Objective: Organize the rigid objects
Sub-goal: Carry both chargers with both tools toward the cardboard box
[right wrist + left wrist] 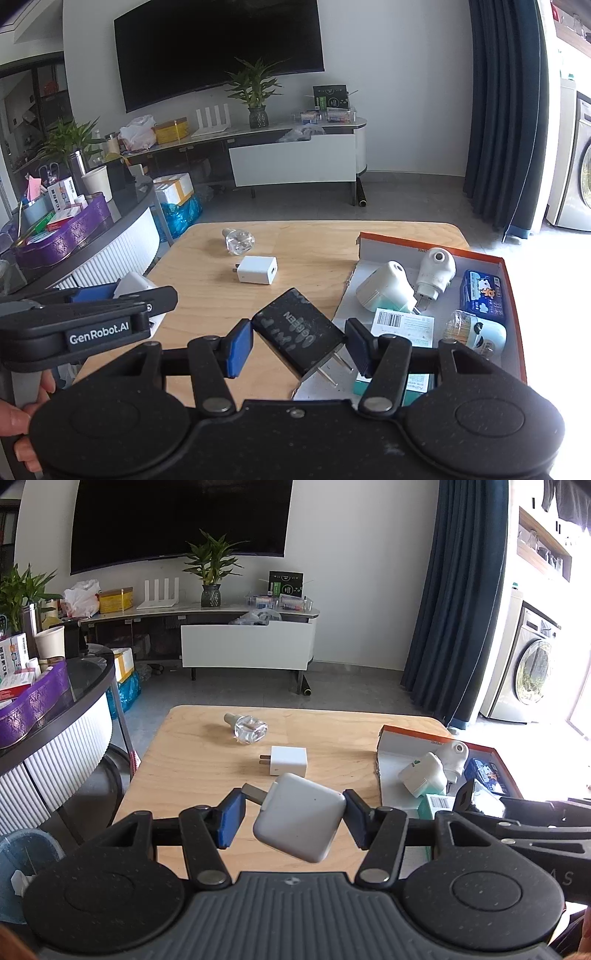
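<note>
My left gripper is shut on a white charger, tilted, its prongs pointing up and left above the wooden table. My right gripper is shut on a black charger, prongs pointing down and right, held over the table beside the box's left edge. A second white charger lies flat mid-table. A clear glass bottle lies on its side behind it. The orange-rimmed box at the right holds several white plug-in devices and small packets.
The left gripper's arm and a hand show at the right wrist view's left edge. A round counter with a purple tray stands left of the table. A TV stand, plants, a dark curtain and a washing machine stand farther off.
</note>
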